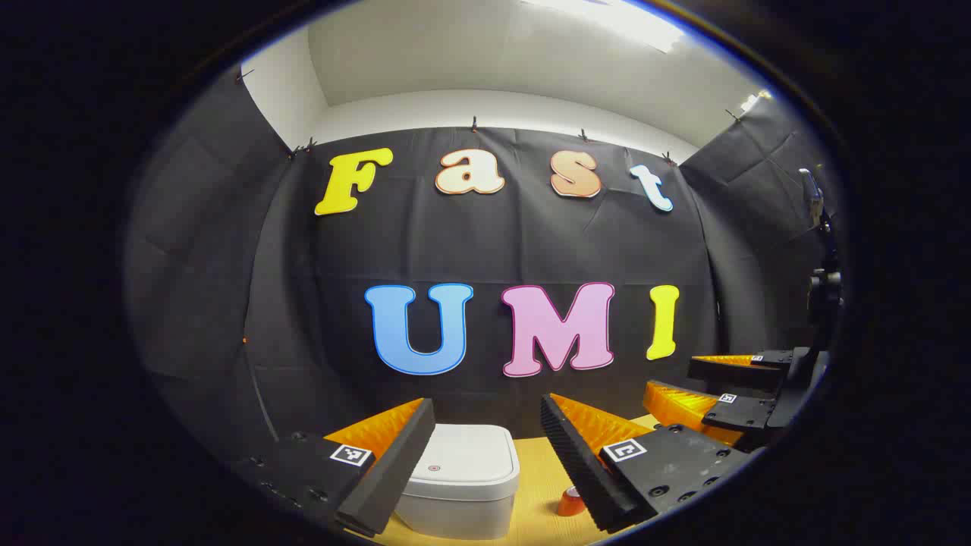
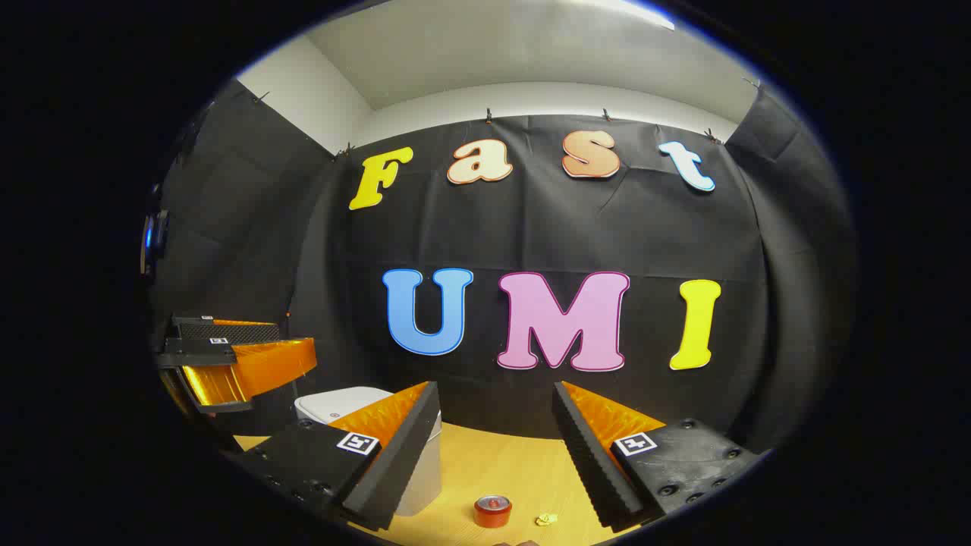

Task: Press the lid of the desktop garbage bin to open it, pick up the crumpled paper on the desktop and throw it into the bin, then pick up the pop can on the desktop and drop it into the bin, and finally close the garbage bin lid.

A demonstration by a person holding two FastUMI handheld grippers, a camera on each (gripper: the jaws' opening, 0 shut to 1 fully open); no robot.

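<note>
In the left gripper view, the left gripper is seen raised above a yellow wooden desktop, its two fingers spread wide apart with nothing held between them. Between those fingers, and partly hidden behind the left-hand finger, the white garbage bin is found; its lid lies flat and closed, with a small round mark at its middle. Just beside the inner edge of the right-hand finger, low on the desktop, the orange-red pop can is partly seen, standing apart from the bin. Farther to the right of this tool and held higher, the right gripper is seen from the side, its fingers also parted and empty.

In the right gripper view, the left gripper is seen at the far left, held up in the air, off to the left of the bin. The bin is placed behind the left-hand finger of the right gripper, so that part of its lid and one wall are shown. The right gripper's fingers are held well apart, gripping nothing. Between them, low on the desktop, the pop can is seen upright with its top facing up. Just to its right, near the right-hand finger, the small yellowish crumpled paper is lying, close to the can but not touching it.
</note>
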